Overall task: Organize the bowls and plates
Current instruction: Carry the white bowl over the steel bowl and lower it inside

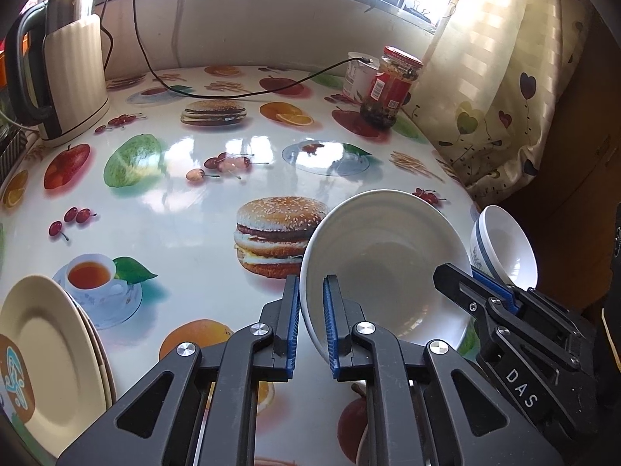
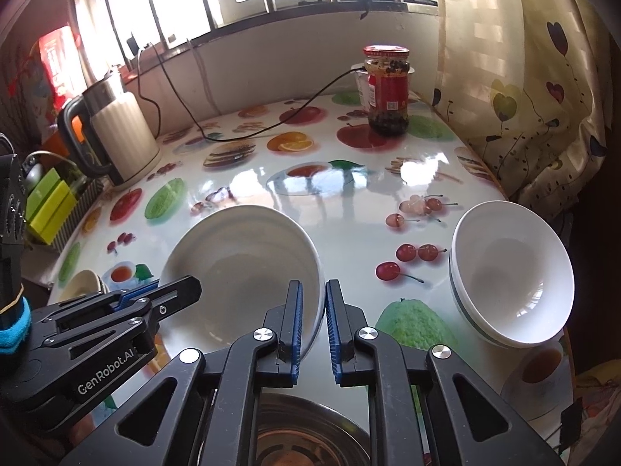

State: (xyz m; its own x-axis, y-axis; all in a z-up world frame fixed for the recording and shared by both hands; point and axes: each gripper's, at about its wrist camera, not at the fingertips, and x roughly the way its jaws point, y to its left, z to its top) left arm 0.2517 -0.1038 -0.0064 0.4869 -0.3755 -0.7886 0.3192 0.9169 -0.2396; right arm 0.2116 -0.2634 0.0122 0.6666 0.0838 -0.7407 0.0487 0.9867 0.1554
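Holding the big white bowl (image 1: pixel 382 268) by both sides, the left gripper (image 1: pixel 311 322) and right gripper (image 2: pixel 313 322) each pinch its rim. Keep it level and move both together. On the left sits the stack of plates (image 1: pixel 50 353); on the right the stacked bowls (image 2: pixel 512 272), likely where it goes. The kettle (image 1: pixel 66 66) and jar (image 2: pixel 388 89) stand well apart.

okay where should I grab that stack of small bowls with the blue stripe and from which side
Grip the rim of the top bowl in the stack of small bowls, one finger inside the wall and one outside, coming from the near side. The stack is tilted, its mouth open toward the grippers. Both grippers, left gripper and right gripper, straddle the large white bowl, so one must release first.
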